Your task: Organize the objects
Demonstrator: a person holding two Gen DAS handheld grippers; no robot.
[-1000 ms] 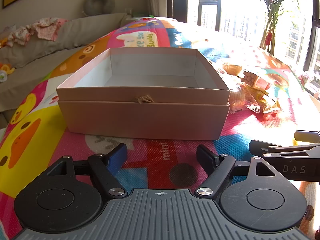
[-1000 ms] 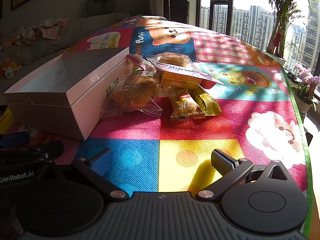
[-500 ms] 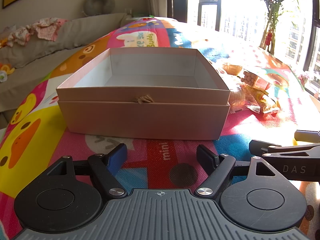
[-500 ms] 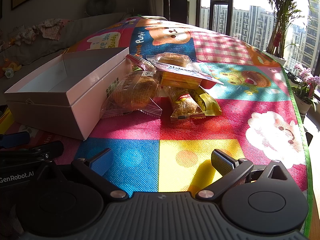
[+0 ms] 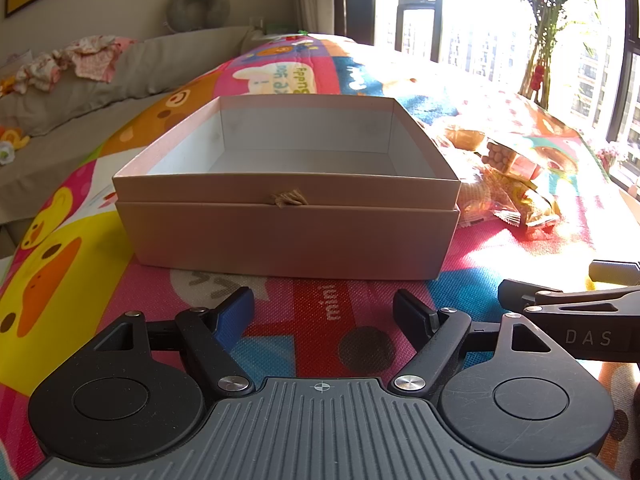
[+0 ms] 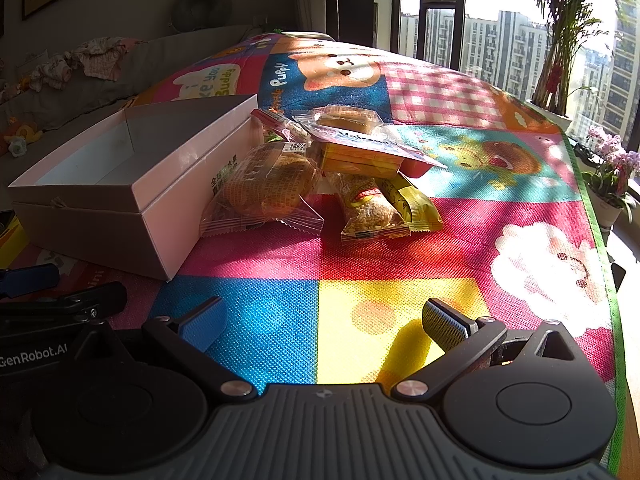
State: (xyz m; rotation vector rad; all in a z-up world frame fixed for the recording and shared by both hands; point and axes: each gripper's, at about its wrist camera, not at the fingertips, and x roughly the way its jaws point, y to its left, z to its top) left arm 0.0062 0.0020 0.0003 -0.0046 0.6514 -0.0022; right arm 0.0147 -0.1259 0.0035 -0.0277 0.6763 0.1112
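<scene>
An open pale pink box (image 5: 288, 232) with a white, empty inside sits on the colourful cartoon mat, straight ahead of my left gripper (image 5: 323, 310), which is open and holds nothing. In the right wrist view the same box (image 6: 168, 184) lies at the left. Beside its right wall is a heap of wrapped snacks: a clear-wrapped bread roll (image 6: 264, 192), a nut bar (image 6: 370, 210), a yellow packet (image 6: 412, 204), an orange tray pack (image 6: 360, 152) and a small cake (image 6: 346, 118). My right gripper (image 6: 324, 322) is open, well short of the heap.
The mat (image 6: 400, 320) covers a table whose green edge (image 6: 600, 240) runs along the right. Potted flowers (image 6: 608, 168) and a palm (image 6: 568, 20) stand by the window beyond it. A grey sofa (image 5: 100, 80) with clothes lies at the left.
</scene>
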